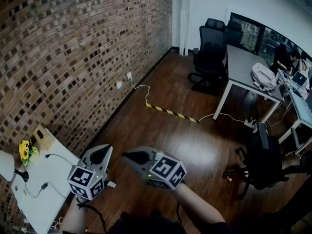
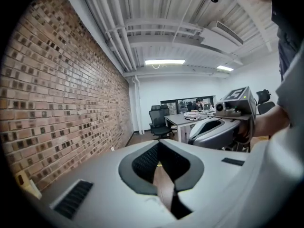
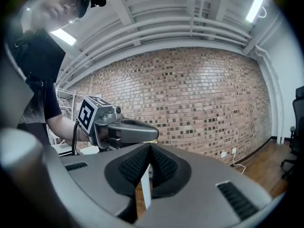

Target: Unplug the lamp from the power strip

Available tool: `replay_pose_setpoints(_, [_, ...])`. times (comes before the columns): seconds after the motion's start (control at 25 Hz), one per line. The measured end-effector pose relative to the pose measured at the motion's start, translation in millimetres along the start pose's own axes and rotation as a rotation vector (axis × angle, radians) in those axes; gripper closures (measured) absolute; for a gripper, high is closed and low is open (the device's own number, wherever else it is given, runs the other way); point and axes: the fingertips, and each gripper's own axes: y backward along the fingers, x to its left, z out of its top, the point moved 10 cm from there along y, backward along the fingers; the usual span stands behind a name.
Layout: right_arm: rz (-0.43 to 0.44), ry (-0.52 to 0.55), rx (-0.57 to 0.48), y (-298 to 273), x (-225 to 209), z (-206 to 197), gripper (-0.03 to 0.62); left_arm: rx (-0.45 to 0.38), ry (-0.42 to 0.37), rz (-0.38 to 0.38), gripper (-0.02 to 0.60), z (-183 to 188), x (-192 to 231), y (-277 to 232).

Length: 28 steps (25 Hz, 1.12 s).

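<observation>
Head view: the lamp point(image 1: 7, 165) stands at the far-left edge of the white tabletop point(image 1: 46, 206), and its black cord point(image 1: 44, 185) trails across the surface. No power strip can be made out there. The left claw point(image 1: 101, 153) and right claw point(image 1: 130, 156) hang over the floor point(image 1: 195, 145), beside the tabletop.

Left gripper view: jaws together, nothing held.

Right gripper view: likewise closed and empty, judged a carrying posture and not a grip.

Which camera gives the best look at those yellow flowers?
The head view: the yellow flowers sit in plain sight on the white table beside the brick wall. Neither gripper view shows them; the left looks down the room, the right at the wall.
</observation>
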Motion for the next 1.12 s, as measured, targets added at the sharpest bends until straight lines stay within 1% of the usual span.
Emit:
replay_pose_setpoints(0.16, [-0.073, -0.010, -0.007, 24.6, -9.8, -3.0, 0.591, -0.017, -0.014, -0.048, 0.578, 6.7, -13.4, -20.9])
replay_pose_setpoints(0.4, [-0.135, -0.032, -0.006, 43.6, -18.7, -10.1, 0.591, -0.024, -0.009, -0.110, 0.578, 6.6, -24.2, -45.6])
replay_pose_setpoints(0.56, [-0.170, -0.033, 0.005, 46.1, -25.5, -10.2, 0.591, -0.034, 0.003, -0.145, 0.578, 7.9, -19.3, -59.7])
replay_pose_setpoints(0.72, [-0.248, -0.029, 0.041, 53.9, -40.4, -13.6, 0.591, -0.058, 0.026, -0.191, 0.578, 9.4, -16.2, -82.6])
replay_pose_setpoints(0.84, [-0.291, -0.031, 0.034, 53.8, -53.7, -10.5, 0.591, -0.074, 0.028, -0.238, 0.578, 12.9, -11.5, -99.2])
replay_pose_setpoints(0.92, [-0.304, -0.027, 0.040, 46.4, -60.2, -8.8, 0.591, -0.076, 0.043, -0.258, 0.578, 11.1, -2.6, -108.1])
replay_pose_setpoints(1.12, [-0.318, -0.035, 0.094, 28.0, -66.2, -3.6, 0.591, -0.056, 0.078, -0.312, 0.578, 2.0, 13.5, -128.5])
